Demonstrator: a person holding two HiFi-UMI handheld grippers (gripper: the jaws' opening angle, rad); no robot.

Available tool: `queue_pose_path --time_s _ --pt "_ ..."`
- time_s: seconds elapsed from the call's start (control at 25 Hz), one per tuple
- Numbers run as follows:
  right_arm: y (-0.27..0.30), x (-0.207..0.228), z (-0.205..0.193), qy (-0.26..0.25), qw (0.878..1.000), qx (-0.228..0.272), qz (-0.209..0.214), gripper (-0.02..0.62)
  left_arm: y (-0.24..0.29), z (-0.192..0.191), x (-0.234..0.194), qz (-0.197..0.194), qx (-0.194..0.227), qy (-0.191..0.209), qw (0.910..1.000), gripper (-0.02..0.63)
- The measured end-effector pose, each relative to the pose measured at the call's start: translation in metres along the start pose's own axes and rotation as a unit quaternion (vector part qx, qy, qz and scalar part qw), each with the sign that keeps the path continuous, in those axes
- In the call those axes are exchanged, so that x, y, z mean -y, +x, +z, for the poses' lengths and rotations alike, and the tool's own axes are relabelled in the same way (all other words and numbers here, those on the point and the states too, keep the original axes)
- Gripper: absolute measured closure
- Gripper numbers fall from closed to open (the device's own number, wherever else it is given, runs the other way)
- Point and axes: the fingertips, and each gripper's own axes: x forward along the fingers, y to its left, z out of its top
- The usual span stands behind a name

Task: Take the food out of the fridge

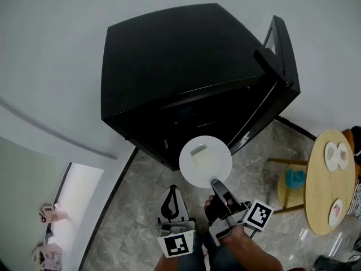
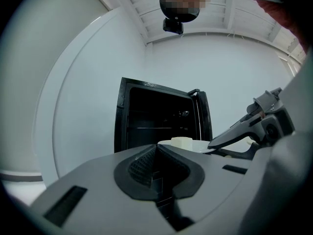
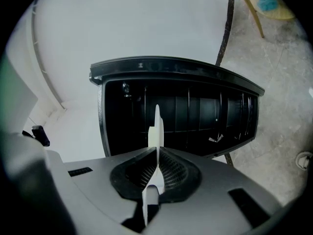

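**One plate, one pale block, out in front of the open fridge**

There is one black fridge [image 1: 180,66], with its single door [image 1: 282,49] swung wide to the right. One white plate [image 1: 217,168] hangs in the air just before the open front, outside the cabinet. On it lies one pale, squarish block of food [image 1: 198,152]. What kind of food it is cannot be told.

There are two grippers, each with one marker cube. The right gripper [image 1: 215,184] has its jaws clenched on the plate's near rim. In the right gripper view the plate shows edge-on as a thin white blade pinched between the ribbed pads. The left gripper [image 1: 172,193] sits just beside it, apart from the plate, with its jaws pressed together on nothing — the left gripper view shows the pads meeting with no gap.

To the right stands one round wooden table [image 1: 321,191] bearing two white dishes: one [image 1: 337,156] near the far end and one [image 1: 336,209] near the near end. What lies on them is too small to read. One teal thing [image 1: 294,178] rests on a low wooden seat just beside the table.

The fridge's inside is nearly black, and only faint shelf lines come through. The table's right side is cut off by the picture's edge. One forearm shows behind the right gripper — the other arm is hidden under the left gripper's body. A few pinkish shapes at the lower left are too small to make out.
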Motion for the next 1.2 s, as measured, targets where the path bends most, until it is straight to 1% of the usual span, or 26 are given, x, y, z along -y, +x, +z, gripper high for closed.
queue_pose_path --time_s 0.36,0.76,1.04,1.2 --pt "-0.013 -0.040 -0.003 -0.007 1.000 0.000 -0.003 0.561 -0.011 0.045 -0.008 0.005 0.015 0.010 0.9998 0.592" --pt "-0.029 -0.088 -0.006 -0.013 1.000 -0.001 0.004 0.561 -0.025 0.088 0.007 -0.001 0.028 0.009 0.9996 0.592" --pt "-0.047 -0.110 -0.008 -0.016 1.000 0.001 -0.004 0.562 -0.041 0.109 0.016 -0.004 0.030 0.007 0.9995 0.592" --pt "-0.056 -0.125 -0.011 -0.024 1.000 -0.002 -0.001 0.561 -0.050 0.126 0.021 -0.003 0.038 0.009 0.9992 0.592"
